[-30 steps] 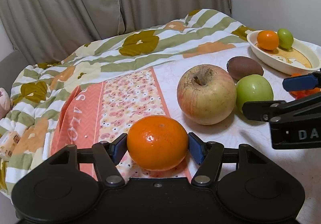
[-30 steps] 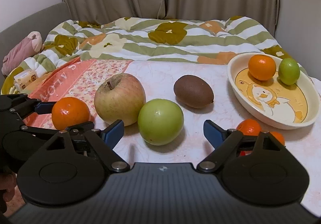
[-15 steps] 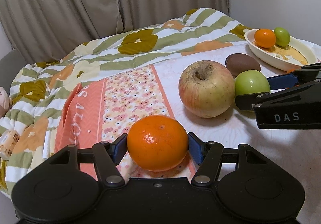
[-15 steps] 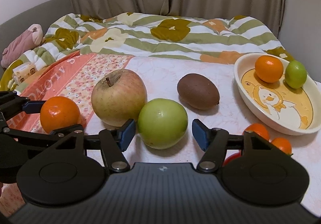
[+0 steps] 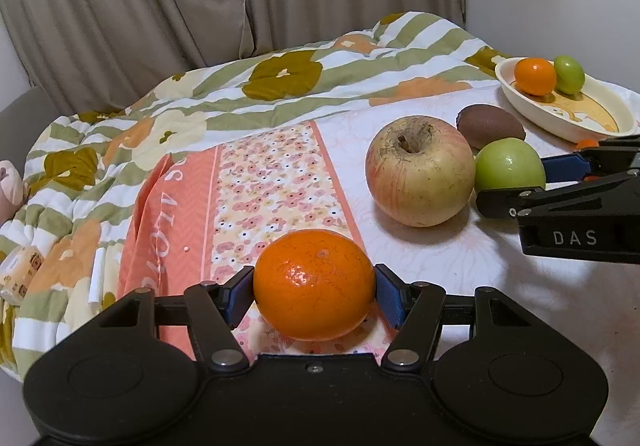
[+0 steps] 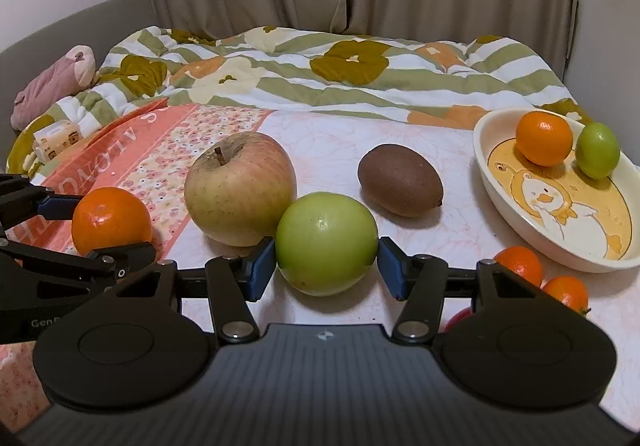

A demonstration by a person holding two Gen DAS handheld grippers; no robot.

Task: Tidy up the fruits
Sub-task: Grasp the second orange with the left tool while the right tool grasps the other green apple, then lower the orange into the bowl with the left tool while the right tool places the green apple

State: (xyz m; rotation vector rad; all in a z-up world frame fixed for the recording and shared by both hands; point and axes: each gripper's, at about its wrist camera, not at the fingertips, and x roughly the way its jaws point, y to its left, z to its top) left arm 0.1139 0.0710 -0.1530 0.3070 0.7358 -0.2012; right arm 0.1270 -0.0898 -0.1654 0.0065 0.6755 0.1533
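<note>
Since 1 s ago the right gripper point(image 6: 326, 272) has closed in, its pads now touching the green apple point(image 6: 326, 242). The left gripper point(image 5: 314, 296) pinches an orange point(image 5: 314, 284) near left. Farther right, the bowl point(image 6: 520, 222) holds 2 fruits.

Over the last second I've brought my right gripper point(image 6: 326, 266) forward onto the green apple point(image 6: 326, 243), just in front of the big apple point(image 6: 240, 188), and narrowed it from wide open until both blue pads point(image 6: 262, 266) sit against the fruit's sides. On the big apple's other side, my left gripper point(image 5: 314, 292) has eased back a little with its orange point(image 5: 314, 284).
</note>
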